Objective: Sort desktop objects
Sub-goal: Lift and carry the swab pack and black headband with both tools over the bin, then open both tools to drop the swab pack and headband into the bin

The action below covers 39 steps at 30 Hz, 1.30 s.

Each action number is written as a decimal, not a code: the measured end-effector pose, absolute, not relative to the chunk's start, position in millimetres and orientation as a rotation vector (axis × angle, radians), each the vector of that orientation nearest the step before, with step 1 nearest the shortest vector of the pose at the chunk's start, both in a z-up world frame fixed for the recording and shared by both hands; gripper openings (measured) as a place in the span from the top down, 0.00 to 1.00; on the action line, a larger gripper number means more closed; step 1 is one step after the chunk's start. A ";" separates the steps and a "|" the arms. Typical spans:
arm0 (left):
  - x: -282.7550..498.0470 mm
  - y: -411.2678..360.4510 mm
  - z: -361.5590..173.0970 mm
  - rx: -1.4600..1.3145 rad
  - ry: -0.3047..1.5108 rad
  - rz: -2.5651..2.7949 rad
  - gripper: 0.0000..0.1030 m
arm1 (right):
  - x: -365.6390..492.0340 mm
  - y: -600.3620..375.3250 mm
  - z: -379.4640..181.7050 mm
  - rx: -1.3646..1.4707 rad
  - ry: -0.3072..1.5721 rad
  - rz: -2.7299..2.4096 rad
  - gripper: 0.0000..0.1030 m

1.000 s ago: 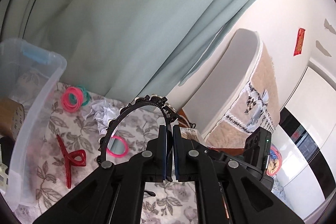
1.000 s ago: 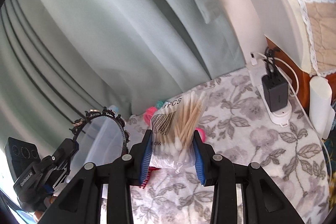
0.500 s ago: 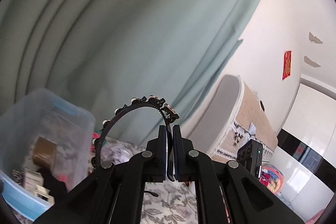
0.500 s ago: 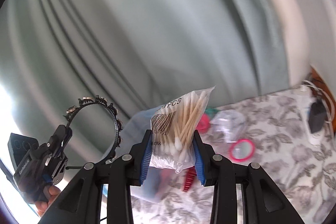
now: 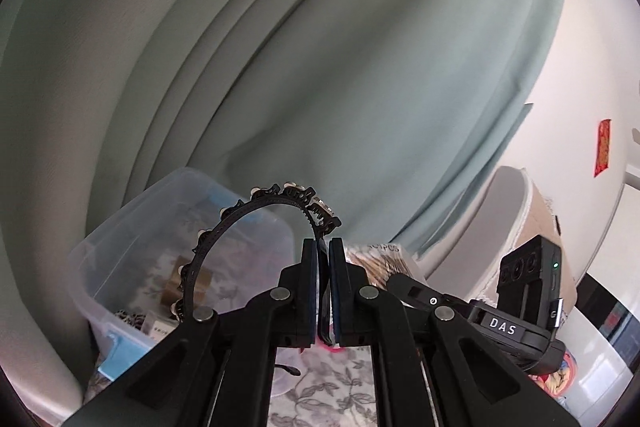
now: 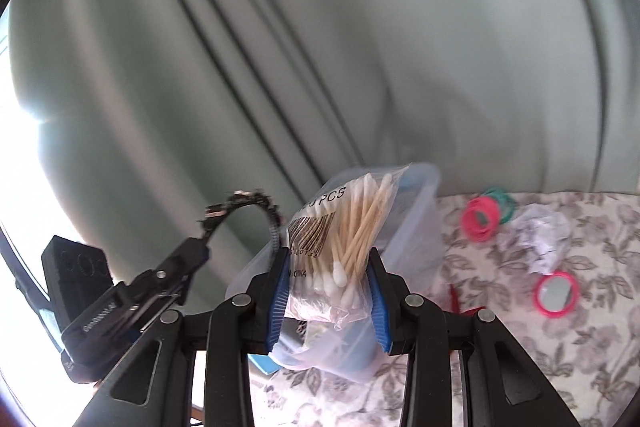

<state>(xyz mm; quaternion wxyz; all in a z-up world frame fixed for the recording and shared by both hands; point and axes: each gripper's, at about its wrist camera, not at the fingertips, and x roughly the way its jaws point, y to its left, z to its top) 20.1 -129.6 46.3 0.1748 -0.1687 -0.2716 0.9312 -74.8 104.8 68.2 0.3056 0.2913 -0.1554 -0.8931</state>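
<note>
Above a flower-print tablecloth (image 6: pixel 520 327), the left gripper (image 5: pixel 323 251) is clamped on one end of a black toothed headband (image 5: pixel 256 205) studded with small ornaments, its arc rising up and to the left over a clear plastic bin (image 5: pixel 120 247). The right gripper (image 6: pixel 330 269) squeezes a clear bag of wooden cotton swabs (image 6: pixel 344 227) marked with a barcode, held upright in front of the same bin. Pink hair ties (image 6: pixel 480 219), crumpled paper (image 6: pixel 544 235) and a pink mirror (image 6: pixel 557 294) lie beyond. The bin's contents are blurred.

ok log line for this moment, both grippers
left gripper: shut on black beaded headband | right gripper: shut on clear cotton-swab bag | both near clear plastic bin
</note>
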 end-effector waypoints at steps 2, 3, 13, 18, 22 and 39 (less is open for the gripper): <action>16.8 -133.3 39.4 -0.512 -0.777 2.644 0.95 | -81.7 88.1 59.4 0.807 -0.388 -2.334 0.63; 15.7 -134.4 37.2 -0.524 -0.774 2.646 0.95 | -84.1 81.2 54.8 0.822 -0.381 -2.320 0.63; 7.7 -145.3 24.6 -0.582 -0.751 2.677 0.96 | -100.2 34.5 29.5 0.892 -0.276 -2.264 0.63; 3.9 -151.3 13.4 -0.607 -0.773 2.673 0.96 | -109.1 26.1 17.8 0.923 -0.252 -2.257 0.63; 4.2 -154.2 11.6 -0.618 -0.771 2.678 0.96 | -103.1 25.9 22.6 0.938 -0.256 -2.255 0.63; -0.5 -145.0 7.2 -0.642 -0.775 2.686 0.96 | -88.1 35.7 36.4 0.910 -0.243 -2.284 0.63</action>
